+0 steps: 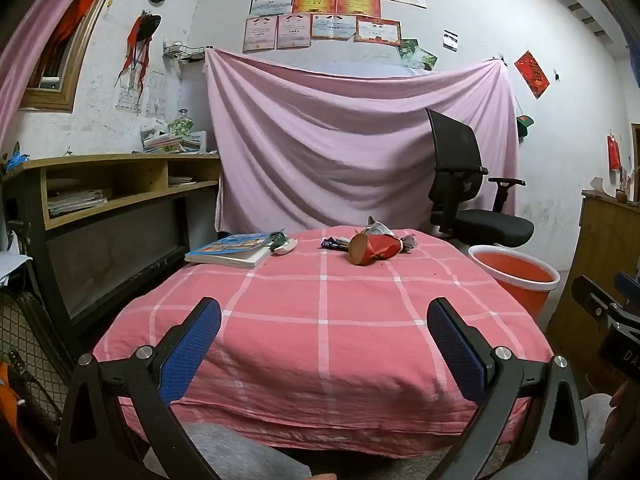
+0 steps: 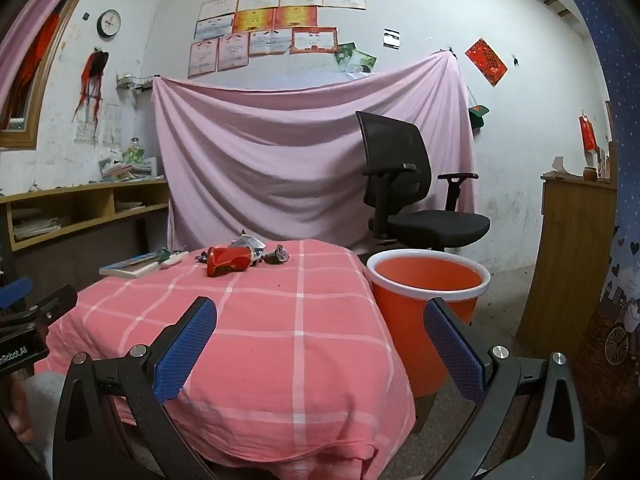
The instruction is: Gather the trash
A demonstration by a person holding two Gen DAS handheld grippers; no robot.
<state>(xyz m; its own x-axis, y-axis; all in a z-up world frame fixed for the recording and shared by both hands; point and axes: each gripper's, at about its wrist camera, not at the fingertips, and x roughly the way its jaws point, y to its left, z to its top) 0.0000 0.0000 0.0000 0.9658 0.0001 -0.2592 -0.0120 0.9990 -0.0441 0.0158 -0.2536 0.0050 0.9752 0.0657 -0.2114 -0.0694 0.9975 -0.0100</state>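
Note:
Trash lies at the far end of the pink checked table (image 1: 320, 320): a crushed red can (image 1: 374, 249) (image 2: 228, 259), crumpled silver wrappers (image 1: 378, 227) (image 2: 248, 242), a dark wrapper (image 1: 334, 243), a grey crumpled piece (image 2: 279, 255) and a green-white scrap (image 1: 283, 243) (image 2: 170, 257). An orange bin (image 1: 516, 276) (image 2: 424, 292) stands on the floor right of the table. My left gripper (image 1: 324, 316) is open and empty over the near table edge. My right gripper (image 2: 320, 316) is open and empty near the table's right side, beside the bin.
A book (image 1: 230, 250) (image 2: 130, 266) lies at the table's far left. A black office chair (image 1: 468, 192) (image 2: 412, 196) stands behind the bin before a pink sheet. A wooden shelf desk (image 1: 112, 188) is on the left, a wooden cabinet (image 2: 572, 264) on the right.

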